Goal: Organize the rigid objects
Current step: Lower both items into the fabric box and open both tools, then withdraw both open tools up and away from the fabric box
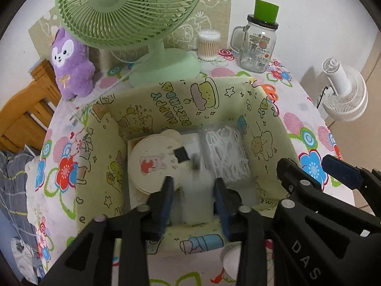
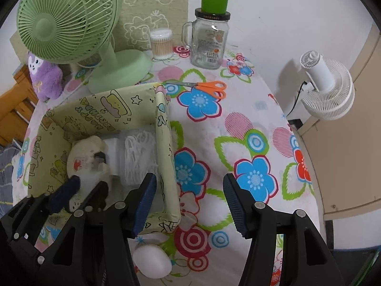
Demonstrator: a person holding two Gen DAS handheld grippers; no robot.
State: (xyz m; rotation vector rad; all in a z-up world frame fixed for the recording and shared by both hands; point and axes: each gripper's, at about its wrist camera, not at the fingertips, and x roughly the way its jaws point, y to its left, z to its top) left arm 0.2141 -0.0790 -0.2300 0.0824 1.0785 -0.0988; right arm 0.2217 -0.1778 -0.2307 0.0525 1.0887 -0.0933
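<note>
A yellow-green cartoon-print box (image 1: 273, 143) stands open on the flowered table; it also shows in the right wrist view (image 2: 164, 143). Inside lie a round cream bear-shaped item (image 1: 150, 164), a white flat item (image 1: 193, 140) and a clear pack of white floss picks (image 1: 226, 152). My left gripper (image 1: 194, 188) hangs over the box, jaws apart around a blurred white object (image 1: 195, 195); whether it is held is unclear. My right gripper (image 2: 189, 200) is open and empty above the table right of the box. Orange scissors (image 2: 204, 87) lie beyond the box. A white egg-shaped object (image 2: 152, 261) sits near the front.
A green desk fan (image 1: 133, 12), a purple plush (image 1: 71, 64), a cotton swab tub (image 1: 209, 45) and a glass mug jar with a green cup on it (image 1: 258, 45) stand at the back. A white fan (image 2: 326, 88) stands off the table's right edge.
</note>
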